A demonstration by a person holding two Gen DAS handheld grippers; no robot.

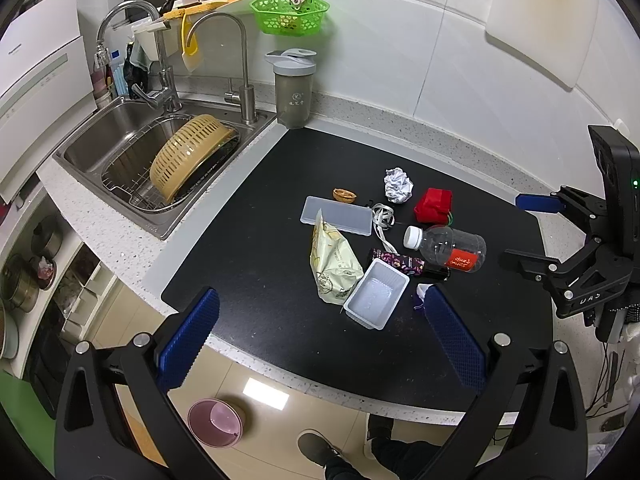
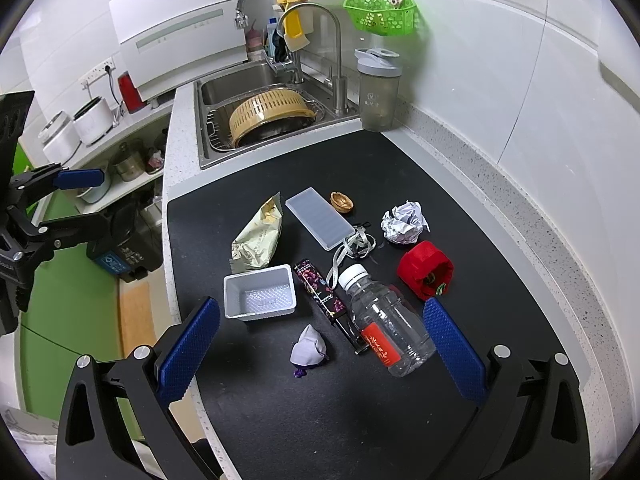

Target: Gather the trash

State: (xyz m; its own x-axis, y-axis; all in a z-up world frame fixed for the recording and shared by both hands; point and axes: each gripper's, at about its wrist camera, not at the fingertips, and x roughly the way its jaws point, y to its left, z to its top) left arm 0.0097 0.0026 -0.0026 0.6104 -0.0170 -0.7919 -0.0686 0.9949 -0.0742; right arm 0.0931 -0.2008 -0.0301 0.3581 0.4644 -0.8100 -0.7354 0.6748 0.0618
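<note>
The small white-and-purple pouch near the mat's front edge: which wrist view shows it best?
The right wrist view. There the pouch lies fully in sight on the black mat, between the open fingers. In the left wrist view only a sliver peeks out behind the left gripper's right finger.

Trash crowds the middle of the black mat on the worktop, the clear bottle touching the dark wrapper. The mat's near edge and far corner by the grey shaker lie bare. Both claws hang wide open above the near edge.
</note>
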